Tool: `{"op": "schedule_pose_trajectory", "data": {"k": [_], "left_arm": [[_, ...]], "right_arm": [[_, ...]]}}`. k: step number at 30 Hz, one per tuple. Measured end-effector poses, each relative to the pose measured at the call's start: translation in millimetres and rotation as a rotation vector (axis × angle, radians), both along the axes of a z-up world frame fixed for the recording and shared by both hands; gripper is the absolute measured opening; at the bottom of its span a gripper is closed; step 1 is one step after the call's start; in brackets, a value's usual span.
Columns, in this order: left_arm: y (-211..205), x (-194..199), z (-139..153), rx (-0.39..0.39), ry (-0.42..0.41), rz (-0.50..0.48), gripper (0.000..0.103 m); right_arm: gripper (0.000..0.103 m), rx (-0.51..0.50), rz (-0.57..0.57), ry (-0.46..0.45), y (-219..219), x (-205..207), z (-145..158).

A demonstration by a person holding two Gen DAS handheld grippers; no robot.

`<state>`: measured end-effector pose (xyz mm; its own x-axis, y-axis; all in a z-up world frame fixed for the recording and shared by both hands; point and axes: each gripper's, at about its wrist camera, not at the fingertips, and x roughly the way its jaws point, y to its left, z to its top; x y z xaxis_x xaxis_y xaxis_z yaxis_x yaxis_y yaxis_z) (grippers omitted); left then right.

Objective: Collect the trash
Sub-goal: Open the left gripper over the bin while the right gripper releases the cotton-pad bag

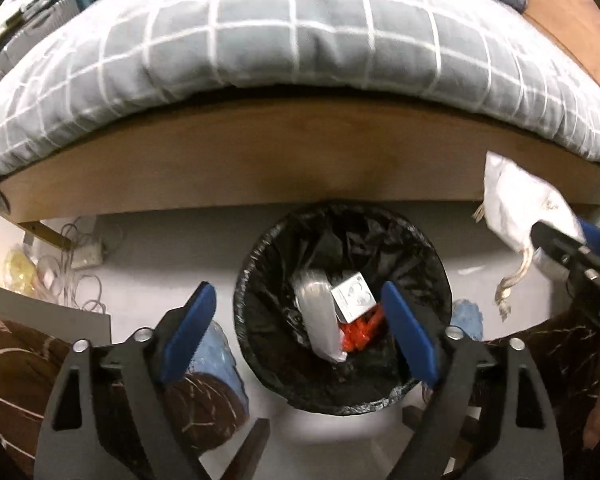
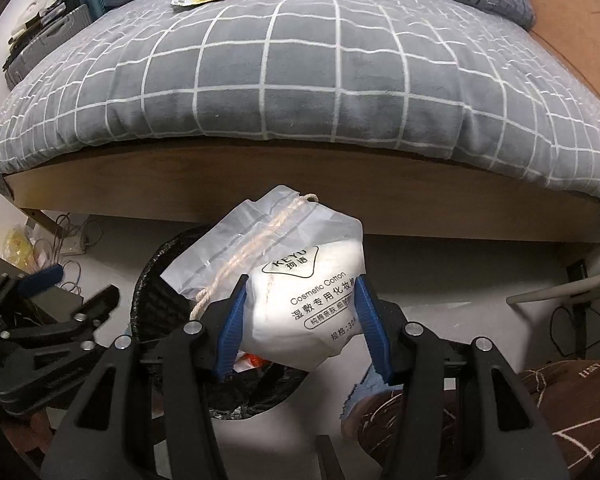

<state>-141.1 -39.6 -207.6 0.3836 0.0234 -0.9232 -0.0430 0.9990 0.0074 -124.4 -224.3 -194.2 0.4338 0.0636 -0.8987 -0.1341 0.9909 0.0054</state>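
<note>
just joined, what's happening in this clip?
Trash pickup beside a bed. The right gripper is clamped on a white cosmetic cotton bag, holding it above the black-lined bin. The left gripper hangs open and empty over the bin, which already holds a box and wrappers.

A: Below the left claw (image 1: 300, 336), the bin (image 1: 260, 264) mouth is open; trash only at its bottom.
B: Ahead, the bed frame (image 1: 300, 152) blocks. The right claw (image 2: 300, 324) carries a cotton bag (image 2: 300, 304) over the rim.

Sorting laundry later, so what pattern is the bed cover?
Grey bed cover with a white grid pattern; clearest in the right wrist view.
</note>
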Motion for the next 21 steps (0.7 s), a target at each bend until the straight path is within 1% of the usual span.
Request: {"op": "schedule_pose_trajectory", "data": {"k": [1,2,3,8,11,17,21], "left_arm": [[4,0,2,0.004,-0.008,0.006,0.090],[9,-1,4,0.009,-0.015,0.014,0.095],[15,-1,6,0.010,-0.022,0.025,0.096],[34,-5,13,0.001,-0.034,0.061,0.097],[43,-7,14,-0.024,-0.024,0.081,0.097],[58,-11,16,-0.026,-0.018,0.135,0.097],[68,-11,14,-0.024,-0.008,0.165,0.097]], "right_arm": [[0.050,0.007,0.004,0.005,3,0,-1],[0.050,0.010,0.008,0.007,5,1,-2],[0.050,0.008,0.014,0.006,10,0,-3],[0.051,0.001,0.055,0.006,31,-1,-8],[0.051,-0.001,0.072,0.009,43,-1,-10],[0.051,0.009,0.090,0.016,61,0,-12],[0.051,-0.005,0.135,0.024,77,-2,-16]]}}
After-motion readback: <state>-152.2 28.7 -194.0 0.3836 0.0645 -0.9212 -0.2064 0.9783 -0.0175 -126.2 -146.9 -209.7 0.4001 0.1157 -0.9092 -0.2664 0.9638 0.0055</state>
